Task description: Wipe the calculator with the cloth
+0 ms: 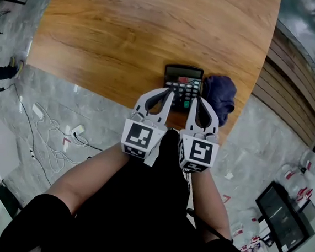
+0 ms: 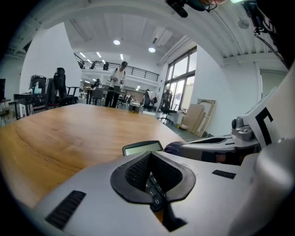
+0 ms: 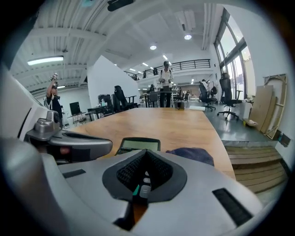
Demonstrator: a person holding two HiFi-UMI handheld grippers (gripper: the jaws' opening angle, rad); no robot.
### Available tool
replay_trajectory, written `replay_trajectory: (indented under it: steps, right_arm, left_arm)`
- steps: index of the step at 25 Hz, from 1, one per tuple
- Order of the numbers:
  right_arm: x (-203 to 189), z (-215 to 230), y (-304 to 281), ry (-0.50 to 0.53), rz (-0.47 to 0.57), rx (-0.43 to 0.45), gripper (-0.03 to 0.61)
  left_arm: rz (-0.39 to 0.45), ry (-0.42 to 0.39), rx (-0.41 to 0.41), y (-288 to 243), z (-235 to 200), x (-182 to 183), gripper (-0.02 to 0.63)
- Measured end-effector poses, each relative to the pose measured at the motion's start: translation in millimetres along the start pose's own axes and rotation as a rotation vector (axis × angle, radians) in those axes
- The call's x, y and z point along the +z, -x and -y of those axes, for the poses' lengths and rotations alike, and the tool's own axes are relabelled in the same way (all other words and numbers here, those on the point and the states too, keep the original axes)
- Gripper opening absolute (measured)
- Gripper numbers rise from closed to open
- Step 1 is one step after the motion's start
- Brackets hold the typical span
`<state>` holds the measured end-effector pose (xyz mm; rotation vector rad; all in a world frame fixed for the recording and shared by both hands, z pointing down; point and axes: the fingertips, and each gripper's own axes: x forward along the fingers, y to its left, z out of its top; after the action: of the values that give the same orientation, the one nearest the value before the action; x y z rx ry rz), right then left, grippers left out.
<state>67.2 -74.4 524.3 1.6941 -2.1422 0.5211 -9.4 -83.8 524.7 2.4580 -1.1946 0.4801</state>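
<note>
Left claw point(image 1: 168, 93) and right claw point(image 1: 197, 100) are both hanging pressed together and empty by the calculator point(image 1: 183, 75), mid-frame near the bench point(image 1: 127, 36) edge. The cloth point(image 1: 220, 93) is lying just right of it. Unopened, they are risking nudging the calculator instead of gripping the cloth.

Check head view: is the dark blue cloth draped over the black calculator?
No, the dark blue cloth lies on the wooden table beside the black calculator, whose display is uncovered.
</note>
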Motion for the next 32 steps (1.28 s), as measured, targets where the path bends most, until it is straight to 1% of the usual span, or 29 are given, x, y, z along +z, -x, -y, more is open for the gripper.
replay_trajectory:
  steps: [4, 8, 11, 13, 16, 19, 21, 23, 27, 29, 32]
  right_arm:
    - [-19, 12, -14, -0.006, -0.076, -0.042, 0.015]
    - [-32, 15, -23, -0.015, -0.139, -0.047, 0.015]
    - [-42, 16, -25, -0.022, -0.174, -0.045, 0.015]
    - [-44, 16, -25, -0.02, -0.183, -0.044, 0.015]
    - [-44, 17, -25, -0.003, -0.187, -0.05, 0.014]
    - [-46, 21, -25, -0.014, -0.192, -0.063, 0.015]
    - [-48, 23, -25, -0.038, -0.201, -0.069, 0.015]
    - [-49, 24, -25, -0.039, -0.202, -0.071, 0.015]
    - [-51, 27, -25, -0.061, -0.193, -0.075, 0.015]
    - [-55, 34, -25, -0.079, -0.206, -0.093, 0.015]
    - [-59, 40, -25, -0.078, -0.231, -0.102, 0.015]
  left_arm:
    - [-0.048, 0.022, -0.007, -7, -6, -17, 0.006]
    - [-0.084, 0.02, -0.003, -10, -12, -24, 0.006]
    - [-0.106, 0.039, -0.019, -11, -14, -30, 0.006]
    - [-0.115, 0.07, -0.041, -10, -12, -34, 0.076]
    - [-0.114, 0.1, -0.047, -7, -14, -34, 0.123]
    - [-0.112, 0.148, -0.066, -5, -14, -35, 0.15]
    - [-0.099, 0.176, -0.092, -3, -12, -32, 0.164]
    - [-0.09, 0.204, -0.124, -3, -9, -29, 0.164]
    - [-0.093, 0.308, -0.197, -5, 2, -30, 0.166]
    - [-0.106, 0.341, -0.207, -7, 4, -34, 0.166]
    - [-0.121, 0.372, -0.196, -12, 0, -39, 0.181]
